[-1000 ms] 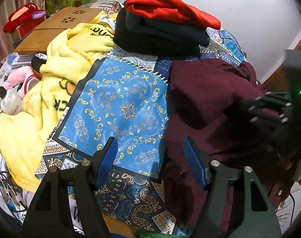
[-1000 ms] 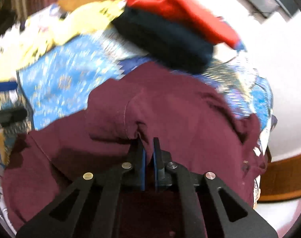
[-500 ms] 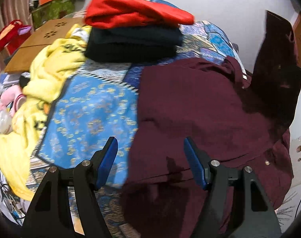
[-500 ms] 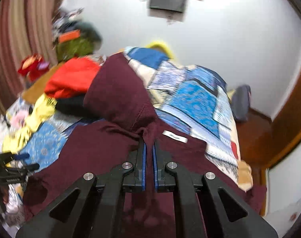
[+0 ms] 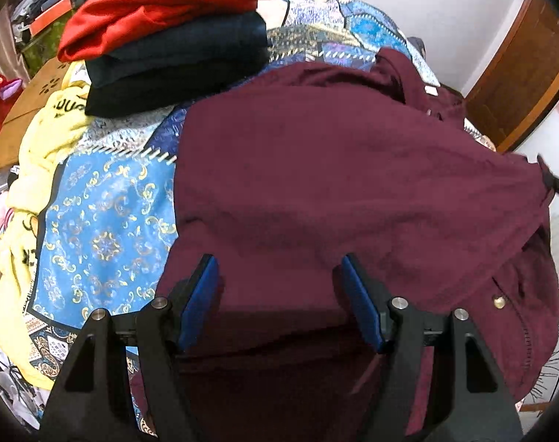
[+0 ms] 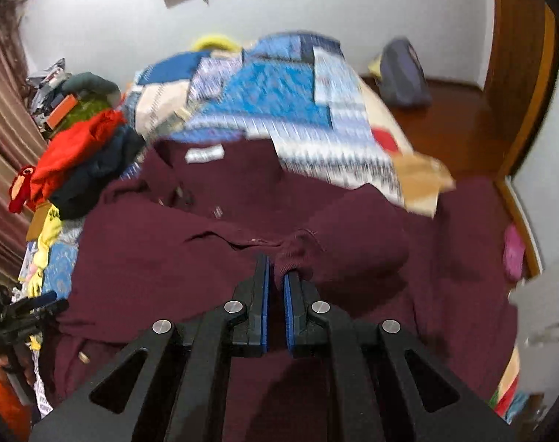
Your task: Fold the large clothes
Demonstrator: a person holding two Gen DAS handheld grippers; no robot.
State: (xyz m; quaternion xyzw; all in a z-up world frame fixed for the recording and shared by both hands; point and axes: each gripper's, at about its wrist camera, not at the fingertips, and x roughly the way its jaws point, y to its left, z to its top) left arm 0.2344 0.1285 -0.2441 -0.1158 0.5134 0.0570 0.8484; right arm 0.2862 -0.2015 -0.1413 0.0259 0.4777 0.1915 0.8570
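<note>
Take the maroon garment (image 5: 334, 184) as your landmark: it lies spread over the patchwork bedspread (image 5: 102, 221), which gives you a flat surface for folding. To its left sits the crumpled yellow blanket (image 5: 39, 140), and beyond its far-left corner the stack of folded clothes (image 5: 168, 44), likely parked there to keep finished pieces out of the way. Your left gripper (image 5: 279, 294) hovers over the garment's near edge with jaws spread wide and nothing between them, probably poised to pin or pick up the hem. On the right, your right gripper (image 6: 275, 280) is clenched on a ribbed cuff (image 6: 294, 254) of the garment, drawing the sleeve in over the body.
</note>
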